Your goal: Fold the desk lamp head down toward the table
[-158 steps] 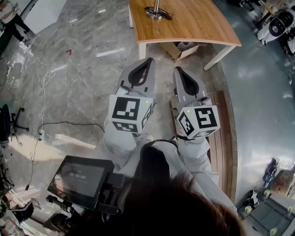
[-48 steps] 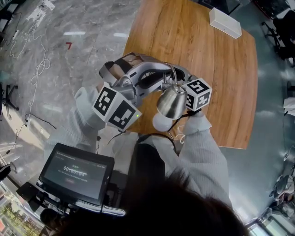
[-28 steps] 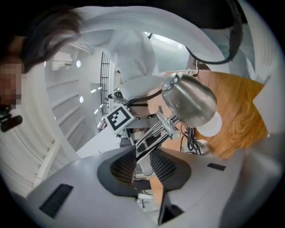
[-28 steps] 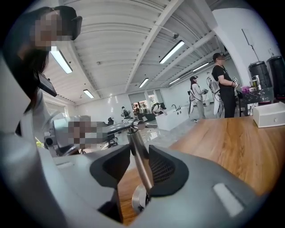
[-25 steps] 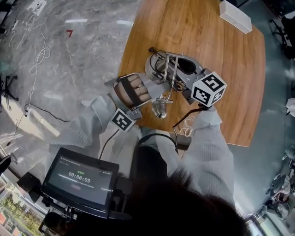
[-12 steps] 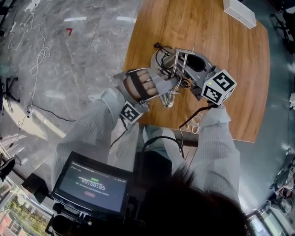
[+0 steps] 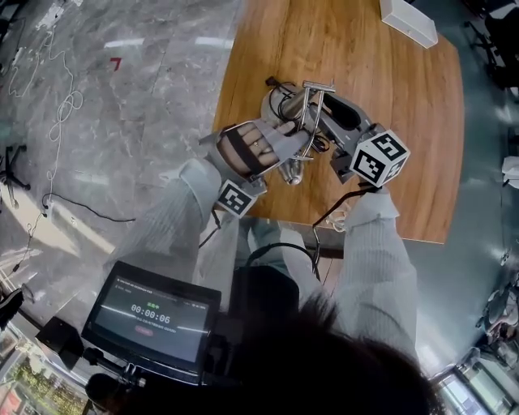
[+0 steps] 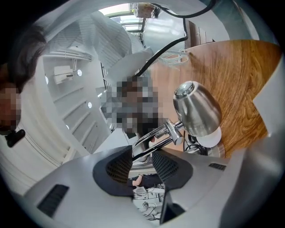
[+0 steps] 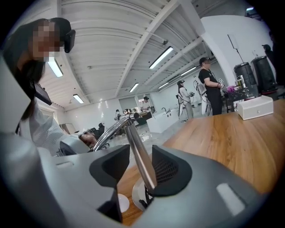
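Observation:
A metal desk lamp stands on the wooden table (image 7: 389, 97), its round base (image 7: 281, 104) near the left edge. The chrome head (image 7: 293, 172) (image 8: 198, 111) with its white bulb (image 8: 209, 138) hangs low, facing the tabletop. My left gripper (image 7: 296, 150) (image 8: 142, 156) is shut on the twin rods of the upper arm (image 8: 153, 140), just behind the head. My right gripper (image 7: 324, 117) (image 9: 140, 162) has the lower pole (image 9: 136, 142) between its opening jaws. The pole rests against the right pad, with a gap to the left pad.
A white box (image 7: 408, 20) (image 9: 254, 107) lies at the table's far right. The lamp's black cable (image 7: 276, 85) coils by the base. A screen (image 7: 150, 312) hangs at my chest. People (image 9: 209, 84) stand far behind the table.
The lamp head has dropped from near the camera toward the table. My left gripper turned and took the upper arm. Over the last half second both grippers barely shifted.

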`<state>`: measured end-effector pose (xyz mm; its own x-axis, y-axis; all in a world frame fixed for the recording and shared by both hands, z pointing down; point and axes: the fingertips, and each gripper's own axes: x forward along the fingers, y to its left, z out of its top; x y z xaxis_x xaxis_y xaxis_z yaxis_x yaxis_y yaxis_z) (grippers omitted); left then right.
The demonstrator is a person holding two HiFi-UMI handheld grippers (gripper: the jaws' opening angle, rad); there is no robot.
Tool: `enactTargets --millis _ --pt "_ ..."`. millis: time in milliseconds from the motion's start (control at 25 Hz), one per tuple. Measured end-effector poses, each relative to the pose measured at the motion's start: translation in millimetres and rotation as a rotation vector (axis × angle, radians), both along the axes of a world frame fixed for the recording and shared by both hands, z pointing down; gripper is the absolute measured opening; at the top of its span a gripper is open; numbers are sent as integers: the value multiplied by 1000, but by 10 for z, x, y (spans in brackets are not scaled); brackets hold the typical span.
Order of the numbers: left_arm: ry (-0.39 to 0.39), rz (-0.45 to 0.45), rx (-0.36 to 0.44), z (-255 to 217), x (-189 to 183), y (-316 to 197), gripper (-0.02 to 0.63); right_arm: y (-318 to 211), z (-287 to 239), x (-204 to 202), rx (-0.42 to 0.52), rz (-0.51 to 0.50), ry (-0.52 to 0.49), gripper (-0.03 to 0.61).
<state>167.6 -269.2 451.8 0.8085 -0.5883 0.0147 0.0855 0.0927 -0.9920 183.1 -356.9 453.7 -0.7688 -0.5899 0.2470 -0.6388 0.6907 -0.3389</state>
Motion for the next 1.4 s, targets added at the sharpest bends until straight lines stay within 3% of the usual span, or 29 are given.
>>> enactTargets --millis 120,160,200,240,440,520,760,960,1080,1280,1400 --pt "19 -27 -43 -41 -6 -11 131 70 -7 93 -14 40 11 133" --pt "56 -46 -97 -73 -24 -41 159 89 2 114 -19 48 12 133" --pt "103 -71 -164 -111 -54 -83 236 106 8 128 -22 52 11 132" --pt "141 -99 -223 -143 -91 -129 250 119 9 137 -22 54 10 132" --pt "171 -213 -383 -92 -269 -221 250 209 -25 198 31 83 93 130" --pt "228 -276 -471 -124 -393 -289 250 264 -53 241 65 110 155 129" --pt "523 -435 -740 -768 -637 -340 247 584 -773 269 184 219 151 114" --pt "808 -436 -903 -1275 -551 -335 218 776 -1189 65 243 244 98 106" --pt "924 -436 -1023 -1320 -541 -368 205 774 -1268 23 266 303 87 90" --pt "1131 -434 -1159 -1355 -608 -370 130 790 -1305 135 274 420 82 9" --pt "1228 -429 -1221 -1378 -654 -341 19 809 -1294 156 278 448 94 2"
